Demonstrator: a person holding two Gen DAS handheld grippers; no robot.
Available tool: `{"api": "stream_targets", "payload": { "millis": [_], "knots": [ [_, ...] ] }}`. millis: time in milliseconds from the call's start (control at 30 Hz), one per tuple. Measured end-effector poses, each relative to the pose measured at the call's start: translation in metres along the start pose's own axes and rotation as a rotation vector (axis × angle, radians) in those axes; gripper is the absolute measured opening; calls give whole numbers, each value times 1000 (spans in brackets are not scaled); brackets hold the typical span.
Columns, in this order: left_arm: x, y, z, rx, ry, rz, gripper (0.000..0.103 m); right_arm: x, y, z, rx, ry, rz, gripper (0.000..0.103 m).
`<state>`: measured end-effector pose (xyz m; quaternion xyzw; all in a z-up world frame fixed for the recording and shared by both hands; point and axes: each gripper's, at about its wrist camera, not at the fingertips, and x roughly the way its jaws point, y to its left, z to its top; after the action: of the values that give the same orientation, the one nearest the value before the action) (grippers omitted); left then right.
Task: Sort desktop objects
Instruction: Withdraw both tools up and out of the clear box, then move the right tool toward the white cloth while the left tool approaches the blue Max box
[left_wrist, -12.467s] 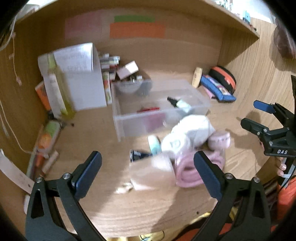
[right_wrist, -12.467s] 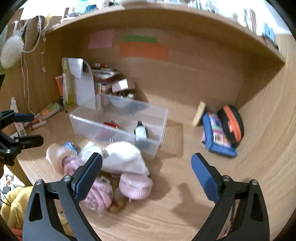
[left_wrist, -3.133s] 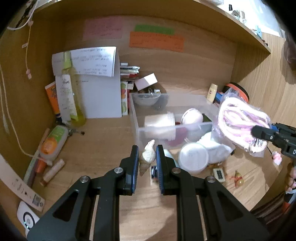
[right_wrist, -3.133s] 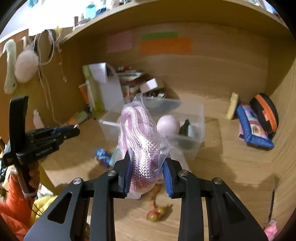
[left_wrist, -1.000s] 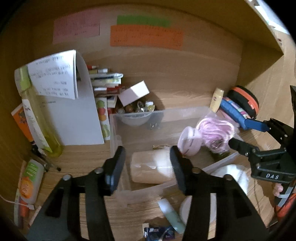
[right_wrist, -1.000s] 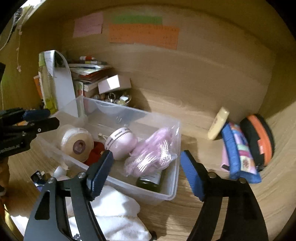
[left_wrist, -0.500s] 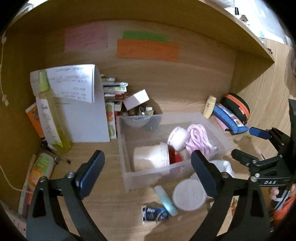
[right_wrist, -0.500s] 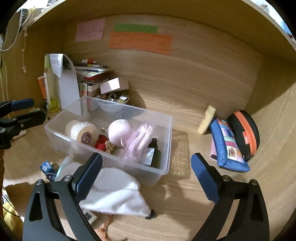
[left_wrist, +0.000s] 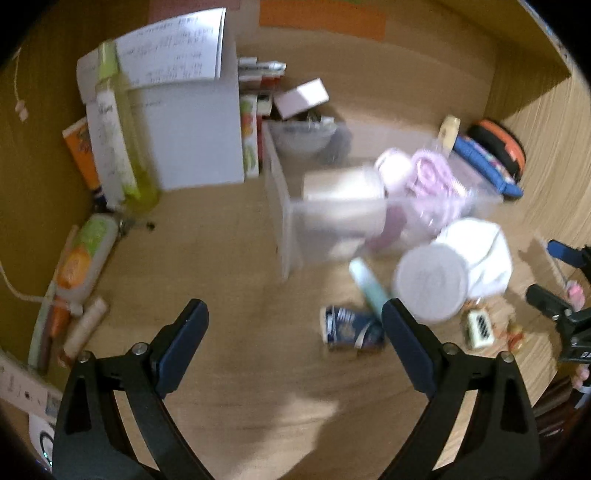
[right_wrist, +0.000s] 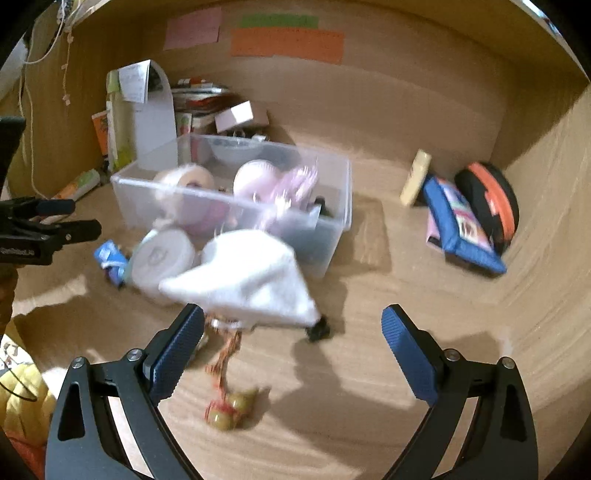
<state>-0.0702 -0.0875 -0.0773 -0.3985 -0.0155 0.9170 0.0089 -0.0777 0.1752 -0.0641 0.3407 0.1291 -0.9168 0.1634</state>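
Note:
A clear plastic bin (left_wrist: 286, 221) (right_wrist: 341, 210) holds a white tape roll (left_wrist: 343, 184), a pink round case (right_wrist: 255, 177) and a bagged pink rope (left_wrist: 436, 181). Loose in front of it lie a white cloth (right_wrist: 251, 280), a white round tub (left_wrist: 430, 282), a teal tube (left_wrist: 369, 286), a blue packet (left_wrist: 351, 328) and a beaded charm (right_wrist: 225, 413). My left gripper (left_wrist: 293, 321) hovers open and empty, just left of the blue packet. My right gripper (right_wrist: 293, 328) is open and empty too, near the cloth's front edge. Each shows in the other's view, the right gripper (left_wrist: 550, 275) and the left gripper (right_wrist: 74, 218).
A white folder (left_wrist: 192, 133), a green bottle (left_wrist: 118, 129) and tubes (left_wrist: 85, 254) line the left wall. A cream bottle (right_wrist: 415, 177), a blue pencil case (right_wrist: 461, 225) and a black-orange pouch (right_wrist: 491, 199) sit at the back right. Bare wood lies under both grippers.
Both grippers have opened wide and drawn back and down from the bin. The tape roll and the pink rope stay in the bin. The loose items in front now fill the views.

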Motion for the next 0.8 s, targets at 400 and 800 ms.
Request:
{"api": "stream_targets", "payload": {
  "millis": [400, 800],
  "knots": [
    [20, -24, -27, 67, 88, 47, 96, 0, 5, -44, 75, 64, 96, 96],
    [27, -44, -18, 174, 76, 95, 96, 0, 2, -60, 110, 66, 141, 70]
  ]
}}
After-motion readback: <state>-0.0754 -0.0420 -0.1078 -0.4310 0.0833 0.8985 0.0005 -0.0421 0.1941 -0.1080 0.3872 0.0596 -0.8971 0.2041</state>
